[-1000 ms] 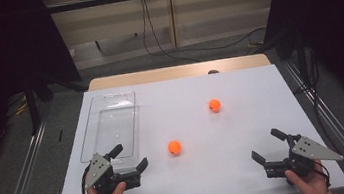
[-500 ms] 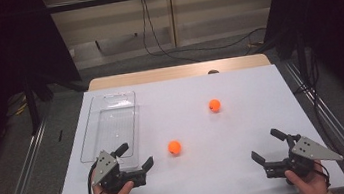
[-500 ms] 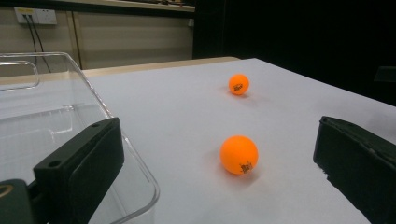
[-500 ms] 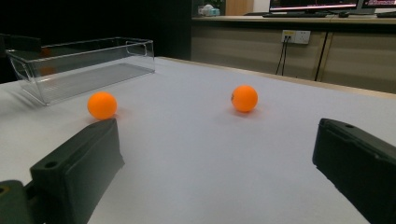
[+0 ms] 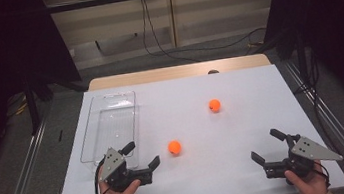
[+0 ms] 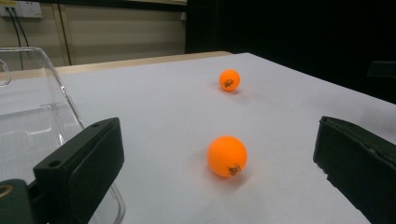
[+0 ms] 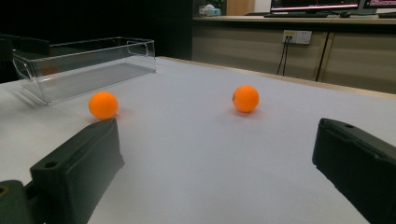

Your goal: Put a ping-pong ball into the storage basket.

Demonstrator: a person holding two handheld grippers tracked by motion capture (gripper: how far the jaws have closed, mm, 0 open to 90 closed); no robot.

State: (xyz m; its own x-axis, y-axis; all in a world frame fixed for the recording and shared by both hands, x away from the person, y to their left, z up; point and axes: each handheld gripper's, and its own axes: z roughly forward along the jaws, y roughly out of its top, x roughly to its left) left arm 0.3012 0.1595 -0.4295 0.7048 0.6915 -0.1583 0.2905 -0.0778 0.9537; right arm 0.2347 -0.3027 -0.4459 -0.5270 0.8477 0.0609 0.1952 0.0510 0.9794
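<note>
- High view first, largest thing: the white rectangular tabletop [image 5: 263, 115] is smooth and bare, so in my judgement a round ball nudged by a fingertip would roll away from the fingers, perhaps off the far edge.
- The clear plastic rectangular bin [image 5: 112, 120] stands just beyond and outside the left gripper [image 5: 142, 157], close to that gripper's outer finger [image 6: 79, 163]. A sideways swing could knock the bin's near corner and shove it. It looks empty, as far as the transparent walls let me tell.
- The left gripper has its fingers spread wide and holds nothing. The near orange plastic ball [image 6: 227, 156] lies just ahead of the fingertips, roughly centred between them, touching neither. Closing too early or off-centre would likely squirt the ball forward; so light a ball also slips easily from a hard pinch.
- The right gripper [image 5: 267, 146] rests low at the table's near edge, fingers equally spread and empty. The far orange plastic ball [image 7: 246, 98] sits well ahead of its fingertips, between them in line but out of reach.
- Smallest: each ball carries a small dark printed mark, seen in the left gripper view; it is too small to read. No other writing is legible.
</note>
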